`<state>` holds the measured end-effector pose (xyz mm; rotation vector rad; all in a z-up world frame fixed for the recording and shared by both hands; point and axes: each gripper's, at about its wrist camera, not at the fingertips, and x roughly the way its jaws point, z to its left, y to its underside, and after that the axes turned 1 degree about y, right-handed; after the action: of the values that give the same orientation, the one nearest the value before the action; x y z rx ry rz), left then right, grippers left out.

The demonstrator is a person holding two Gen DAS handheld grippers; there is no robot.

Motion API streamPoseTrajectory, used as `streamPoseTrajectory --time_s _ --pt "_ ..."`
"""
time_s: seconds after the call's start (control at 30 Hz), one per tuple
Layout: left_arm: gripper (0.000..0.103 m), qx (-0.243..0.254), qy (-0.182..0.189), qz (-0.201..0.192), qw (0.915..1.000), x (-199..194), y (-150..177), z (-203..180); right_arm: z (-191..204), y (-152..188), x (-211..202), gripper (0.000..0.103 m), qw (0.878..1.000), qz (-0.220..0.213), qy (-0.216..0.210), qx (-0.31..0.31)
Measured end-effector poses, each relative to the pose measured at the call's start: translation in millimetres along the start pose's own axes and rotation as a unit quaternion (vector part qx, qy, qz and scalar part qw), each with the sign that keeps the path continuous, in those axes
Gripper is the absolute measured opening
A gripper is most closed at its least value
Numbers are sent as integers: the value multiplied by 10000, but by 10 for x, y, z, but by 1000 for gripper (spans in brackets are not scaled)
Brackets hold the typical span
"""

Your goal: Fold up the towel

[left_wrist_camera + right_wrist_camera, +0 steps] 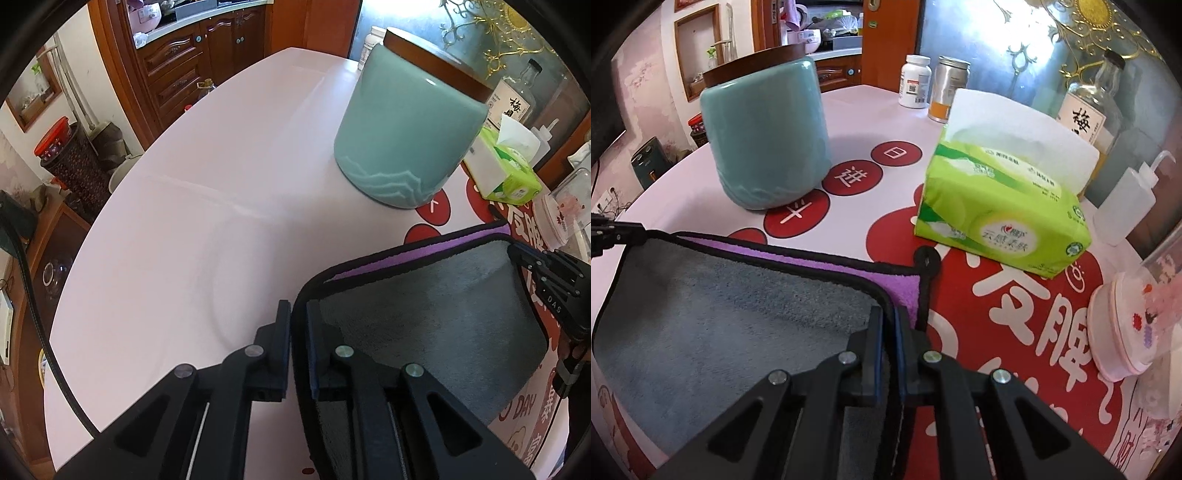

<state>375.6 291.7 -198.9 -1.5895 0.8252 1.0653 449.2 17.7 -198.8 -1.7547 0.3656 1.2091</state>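
Observation:
The towel (436, 295) is grey on one face and purple on the other, with a black hem. It is lifted and folded over, so the purple face (812, 258) shows along its far edge. My left gripper (298, 314) is shut on the towel's left corner. My right gripper (889, 321) is shut on the right corner of the towel (720, 314). The right gripper also shows at the right edge of the left wrist view (517, 253), and the left gripper shows at the left edge of the right wrist view (635, 230). The towel hangs stretched between them above the table.
A teal ceramic jar (406, 133) with a brown lid stands just beyond the towel on the pink table (184, 221). A green tissue pack (1004, 206), bottles (915, 81), a squeeze bottle (1123, 206) and a pink-lidded container (1123, 332) stand to the right.

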Motion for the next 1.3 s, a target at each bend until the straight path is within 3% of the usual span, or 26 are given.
streamPoseTrajectory --time_s 0.03,0.13,0.23,0.27,0.37,0.47,0.73,0.8,1.3 --pt "11 -20 -17 8 10000 -5 3 -1 -15 2 0 7 10000 16 -16 56" --pt "31 -57 -17 -20 10000 -35 10 -18 -62 1 13 13 9997 95 -18 211" --pt "41 -25 -21 -163 9999 -142 35 -40 -107 19 -8 28 9995 117 142 272" --pt "49 -24 -14 -180 9998 -180 43 -44 -127 26 -25 33 9994 88 188 294" --pt "56 -24 -6 -331 9994 -338 70 -75 -210 51 -100 46 9983 31 308 496" --pt "63 -9 -56 -481 9988 -535 116 -108 -287 78 -226 48 9969 -30 391 681" --pt "68 -192 -82 -592 9980 -1078 442 -215 -324 261 -780 49 9936 -139 417 1038" --pt "68 -175 -97 -597 9980 -1201 579 -255 -282 375 -978 54 9926 -177 443 1119" --pt "68 216 501 -556 9970 -2044 1861 -851 243 1719 -2217 63 9763 -90 379 2130"
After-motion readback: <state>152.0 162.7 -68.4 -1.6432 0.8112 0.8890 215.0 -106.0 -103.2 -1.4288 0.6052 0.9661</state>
